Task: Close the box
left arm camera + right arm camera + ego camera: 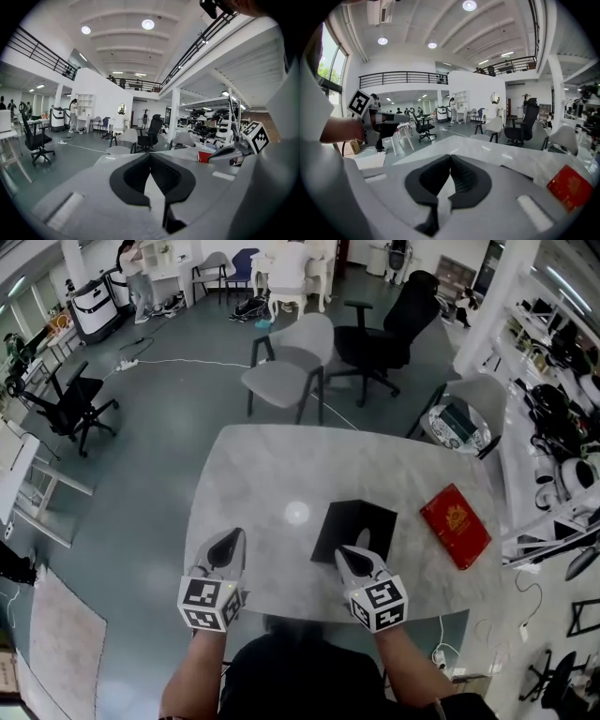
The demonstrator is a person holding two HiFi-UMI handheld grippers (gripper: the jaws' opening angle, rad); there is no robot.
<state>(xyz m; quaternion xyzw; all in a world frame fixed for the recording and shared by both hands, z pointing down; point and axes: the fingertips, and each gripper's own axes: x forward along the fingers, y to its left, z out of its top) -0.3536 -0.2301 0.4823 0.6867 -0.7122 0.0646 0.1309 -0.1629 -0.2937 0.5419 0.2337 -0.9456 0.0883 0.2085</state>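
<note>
Neighbouring black box (354,529): red case (456,525), gold print unreadable

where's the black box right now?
Head view: the black box sits on the marble table, right of centre, just ahead of the right gripper, with a red flat case to its right.

Downward view over a pale, marble-patterned table (272,474), with the black box (364,519) near its middle taken as the reference. The right gripper (354,557) reaches over the box's near edge, while the left gripper (228,542) is over bare tabletop well to the left of the box. A flat red case with a gold emblem (456,525) lies to the right of the box and apart from it, and beyond the box, past the table's far edge, stand a grey chair (286,376) and a black office chair (389,329).
</note>
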